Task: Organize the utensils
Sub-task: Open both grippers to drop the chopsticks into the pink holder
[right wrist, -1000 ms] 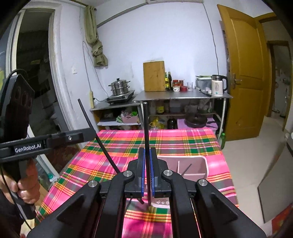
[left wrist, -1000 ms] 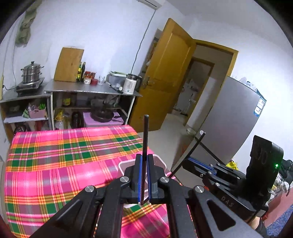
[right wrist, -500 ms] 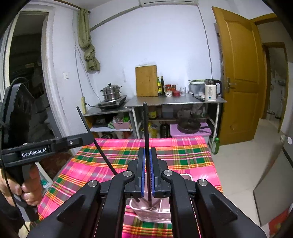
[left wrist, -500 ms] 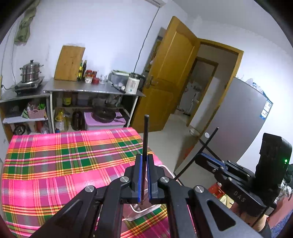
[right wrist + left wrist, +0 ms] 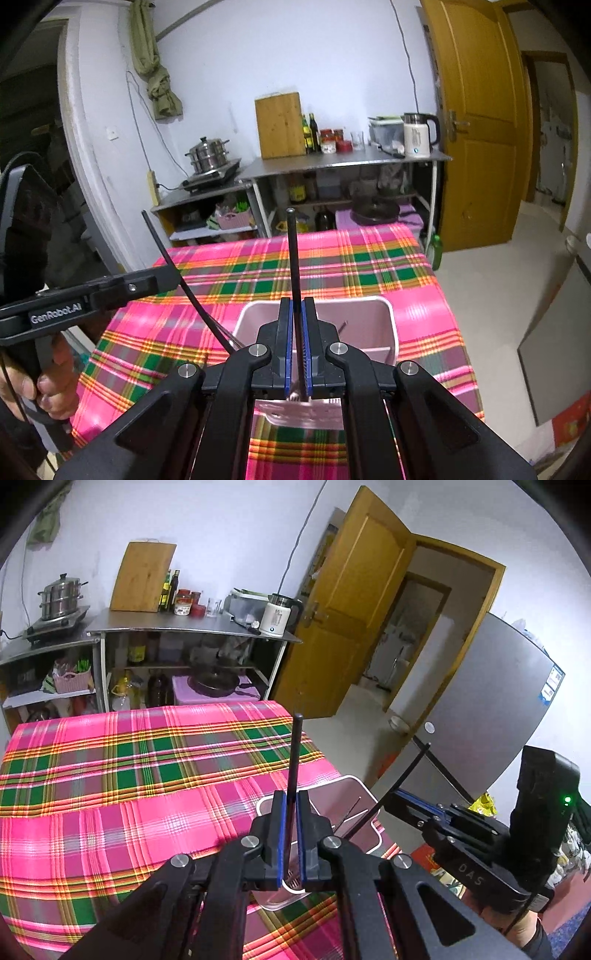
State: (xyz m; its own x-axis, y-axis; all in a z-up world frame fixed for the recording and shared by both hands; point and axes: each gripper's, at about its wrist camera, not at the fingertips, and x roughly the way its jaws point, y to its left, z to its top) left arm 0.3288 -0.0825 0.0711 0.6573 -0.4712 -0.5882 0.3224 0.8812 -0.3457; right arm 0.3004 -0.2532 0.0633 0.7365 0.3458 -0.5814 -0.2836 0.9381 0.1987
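Observation:
A pale pink utensil holder (image 5: 355,780) stands on the plaid cloth near the table's right edge. My left gripper (image 5: 290,834) is shut on a black chopstick (image 5: 295,753) that sticks up between its fingers, its lower end over the holder. My right gripper (image 5: 297,350) is likewise shut on a second black chopstick (image 5: 293,258), directly above the holder (image 5: 388,308). Each gripper shows in the other's view: the right gripper (image 5: 397,798) with its slanted chopstick reaching into the holder, the left gripper (image 5: 168,276) at the holder's left side. A thin utensil (image 5: 343,325) lies inside.
The pink and green plaid tablecloth (image 5: 110,775) covers the table. Behind it stands a steel shelf (image 5: 343,160) with a kettle (image 5: 417,134), a cutting board and a steamer pot. A grey fridge (image 5: 498,709) and an open wooden door (image 5: 351,609) are to the right.
Both grippers have come down and closer to the pink holder, which now looks larger and sits right under the fingers. Both stay shut on their chopsticks.

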